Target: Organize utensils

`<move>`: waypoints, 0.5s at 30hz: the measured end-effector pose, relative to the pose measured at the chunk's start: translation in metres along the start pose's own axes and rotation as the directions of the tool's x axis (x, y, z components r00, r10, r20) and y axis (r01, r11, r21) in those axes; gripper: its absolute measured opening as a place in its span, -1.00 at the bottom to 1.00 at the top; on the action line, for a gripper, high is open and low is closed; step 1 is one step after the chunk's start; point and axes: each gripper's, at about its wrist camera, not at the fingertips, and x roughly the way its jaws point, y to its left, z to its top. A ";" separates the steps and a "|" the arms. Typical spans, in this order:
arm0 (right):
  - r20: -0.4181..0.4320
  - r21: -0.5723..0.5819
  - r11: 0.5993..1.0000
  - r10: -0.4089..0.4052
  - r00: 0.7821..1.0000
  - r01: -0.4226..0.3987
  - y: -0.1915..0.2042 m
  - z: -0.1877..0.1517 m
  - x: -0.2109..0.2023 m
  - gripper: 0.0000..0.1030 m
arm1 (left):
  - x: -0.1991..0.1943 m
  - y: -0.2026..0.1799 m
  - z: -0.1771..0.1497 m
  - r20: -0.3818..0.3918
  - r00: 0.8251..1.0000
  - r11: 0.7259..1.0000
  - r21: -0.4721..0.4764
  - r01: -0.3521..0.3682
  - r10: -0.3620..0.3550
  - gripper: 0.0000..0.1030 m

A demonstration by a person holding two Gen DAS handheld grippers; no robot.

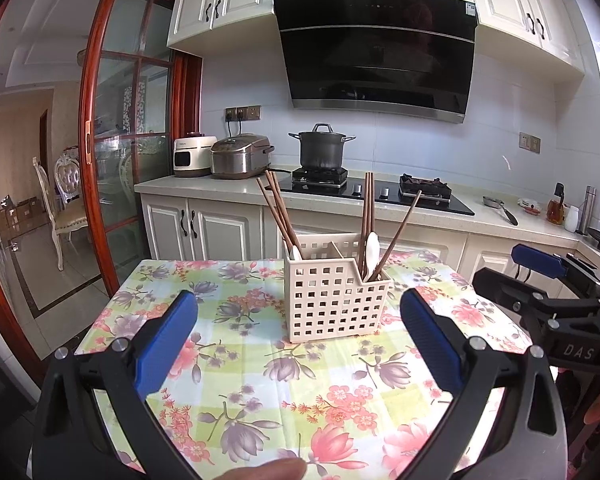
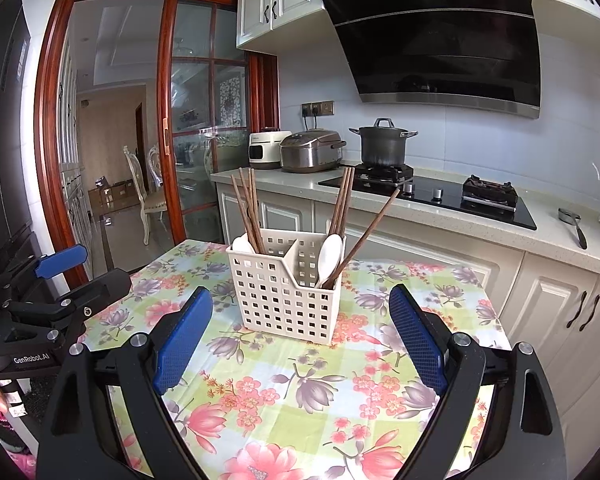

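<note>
Ahead, at twelve o'clock from both grippers, a beige caddy [image 1: 332, 300] stands upright on the floral-clothed counter [image 1: 236, 380], well apart from either tool. Its two compartments hold the utensils: on the left side, a bundle of brown chopsticks [image 1: 278, 210] leans toward eleven o'clock beside a white spoon [image 1: 295, 253]; on the right side, more chopsticks [image 2: 342, 204] stand nearly upright, a single one [image 2: 366, 236] tilts toward one o'clock, and a second white spoon [image 2: 329, 258] rests bowl-up against the rim. The left gripper [image 1: 299, 310] has its jaws released — blue pads spread wide, nothing between them. The right gripper [image 2: 301, 308] is likewise spread and empty, and shows at three o'clock in the left wrist view. Behind, a dark pot [image 1: 322, 147] sits on the stove.
</note>
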 end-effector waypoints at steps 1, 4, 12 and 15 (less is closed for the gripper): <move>0.001 0.000 1.000 0.001 1.000 -0.001 0.000 0.000 0.000 0.63 | 0.000 0.000 0.000 0.000 1.000 1.000 0.000 0.001 -0.001 0.91; 0.004 0.003 1.000 0.002 1.000 -0.002 -0.001 0.002 -0.002 0.63 | 0.000 0.001 -0.001 -0.004 1.000 1.000 -0.003 0.008 -0.008 0.91; 0.005 0.010 1.000 0.021 1.000 -0.021 -0.003 0.001 -0.002 0.63 | 0.000 0.002 0.000 -0.010 0.999 0.999 -0.012 0.035 -0.035 0.91; 0.006 0.009 1.000 0.022 1.000 -0.022 -0.003 0.001 -0.001 0.63 | 0.000 0.003 0.000 -0.012 0.999 0.999 -0.013 0.040 -0.041 0.91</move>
